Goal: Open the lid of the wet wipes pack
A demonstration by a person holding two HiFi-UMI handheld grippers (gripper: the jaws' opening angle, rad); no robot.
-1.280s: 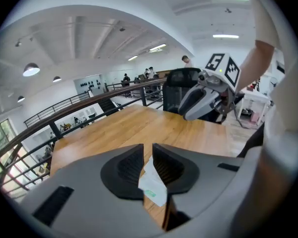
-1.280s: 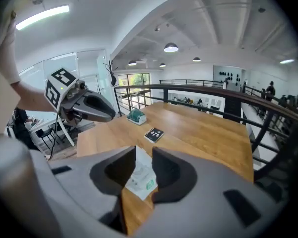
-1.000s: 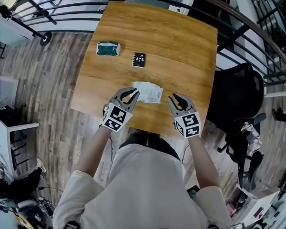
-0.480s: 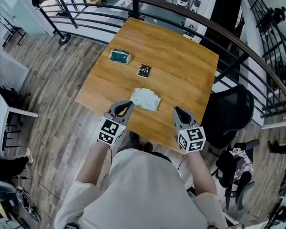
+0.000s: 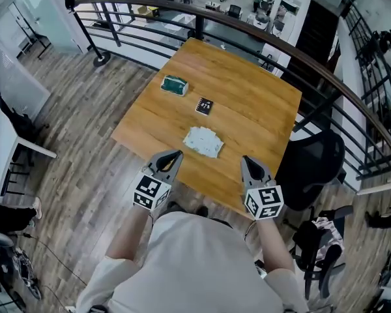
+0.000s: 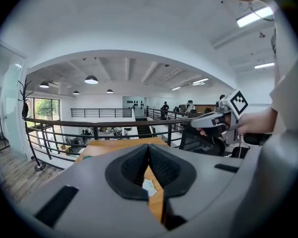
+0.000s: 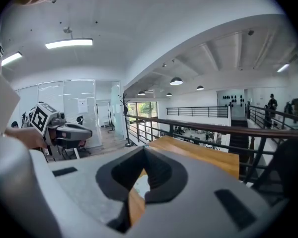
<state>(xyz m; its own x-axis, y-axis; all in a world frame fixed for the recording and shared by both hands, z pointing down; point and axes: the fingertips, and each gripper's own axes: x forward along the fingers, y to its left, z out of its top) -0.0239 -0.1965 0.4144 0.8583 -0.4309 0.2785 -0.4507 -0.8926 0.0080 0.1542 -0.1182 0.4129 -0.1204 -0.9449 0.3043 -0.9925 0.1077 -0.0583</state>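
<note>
The left claw (image 5: 176, 154) is pressed together with nothing between its pads; its own view shows the two tips meeting (image 6: 149, 148). The right claw (image 5: 246, 160) has just been closing and now also has its tips together (image 7: 143, 150), likewise empty.

A second ago both claws were over the near part of the desk (image 5: 260, 106), the left one at the left edge of the wet wipes pack (image 5: 203, 141) and the right one just beside its right edge. Now both are drawn back toward the person, at or just off the desk's near edge, and neither touches the pack. From the left claw the pack lies at about 1 o'clock, from the right claw at about 11 o'clock, apart from both. It shows small through the gap under each pair of tips (image 6: 149, 186) (image 7: 140, 184).

The pack lies flat on the desk much as before. Whether its lid is up or down is too small to tell. A green box (image 5: 174, 85) sits well apart at the pack's 11 o'clock, a black card (image 5: 204, 105) near its 12 o'clock.

With both claws shut, empty and withdrawn, I judge that no work on the lid is under way: either it is finished or a fresh reach is needed.
</note>
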